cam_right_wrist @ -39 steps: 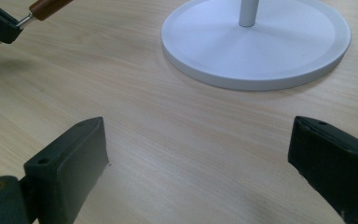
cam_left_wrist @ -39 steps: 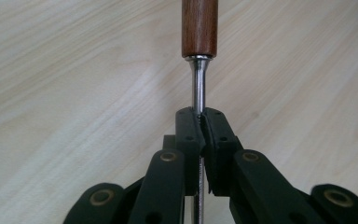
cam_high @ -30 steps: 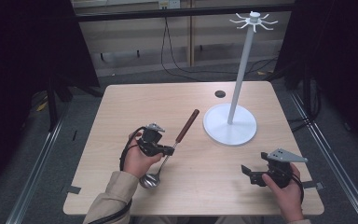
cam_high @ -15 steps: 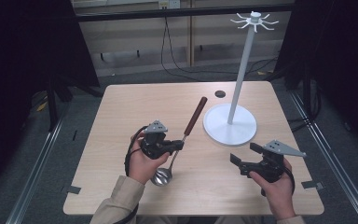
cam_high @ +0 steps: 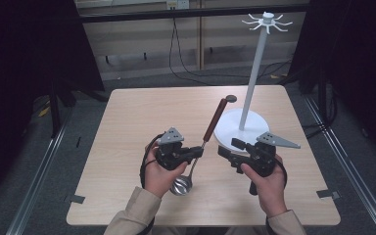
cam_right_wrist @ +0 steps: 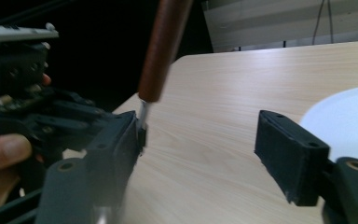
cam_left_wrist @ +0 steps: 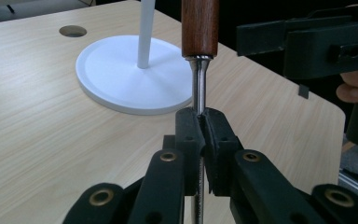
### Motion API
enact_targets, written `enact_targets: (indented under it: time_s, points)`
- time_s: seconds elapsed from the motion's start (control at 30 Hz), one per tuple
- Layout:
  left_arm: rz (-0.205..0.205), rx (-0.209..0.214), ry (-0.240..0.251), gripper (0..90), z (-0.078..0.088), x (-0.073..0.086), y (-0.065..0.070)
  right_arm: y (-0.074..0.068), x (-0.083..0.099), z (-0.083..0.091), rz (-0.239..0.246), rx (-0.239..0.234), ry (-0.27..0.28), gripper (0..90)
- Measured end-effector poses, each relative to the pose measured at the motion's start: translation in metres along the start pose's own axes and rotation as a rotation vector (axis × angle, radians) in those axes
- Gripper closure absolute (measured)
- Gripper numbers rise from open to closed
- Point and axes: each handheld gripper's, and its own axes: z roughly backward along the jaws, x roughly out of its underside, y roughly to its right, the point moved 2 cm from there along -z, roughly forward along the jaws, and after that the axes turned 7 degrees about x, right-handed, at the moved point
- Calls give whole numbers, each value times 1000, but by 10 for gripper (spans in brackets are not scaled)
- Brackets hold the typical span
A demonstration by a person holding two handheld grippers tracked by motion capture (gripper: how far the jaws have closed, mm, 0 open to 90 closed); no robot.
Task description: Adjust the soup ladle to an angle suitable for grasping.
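A ladle with a brown wooden handle and a steel bowl leans up over the table, handle toward the far side. My left gripper is shut on its steel shank just below the wood, as the left gripper view shows. My right gripper hovers close on the right, pointing at the ladle. Its jaws have just been closing but still stand apart with nothing between them. The handle rises just beyond its left jaw.
A white hanging stand with a round base and hooks on top stands at the table's far right, right behind both grippers. A small round hole lies in the tabletop near it. Dark curtains flank the table.
The left hand has moved right and up, carrying the ladle, whose handle now stands steeper. The right gripper has come left and up, close to the ladle, and its jaws have narrowed.
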Motion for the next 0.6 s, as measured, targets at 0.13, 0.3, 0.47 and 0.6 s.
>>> enact_targets:
  time_s: [0.13,0.3,0.47,0.6]
  points:
    - [-1,17,15,856,-4,-1,4,-9,-4,-9,-28,-24,11,416]
    - [0,31,35,856,-7,-1,9,-16,-7,-19,-86,-60,18,496]
    - [12,54,56,855,-8,-1,12,-19,-7,-23,-85,-74,24,563]
    - [22,62,77,855,-8,1,13,-22,-8,-24,-93,-86,45,665]
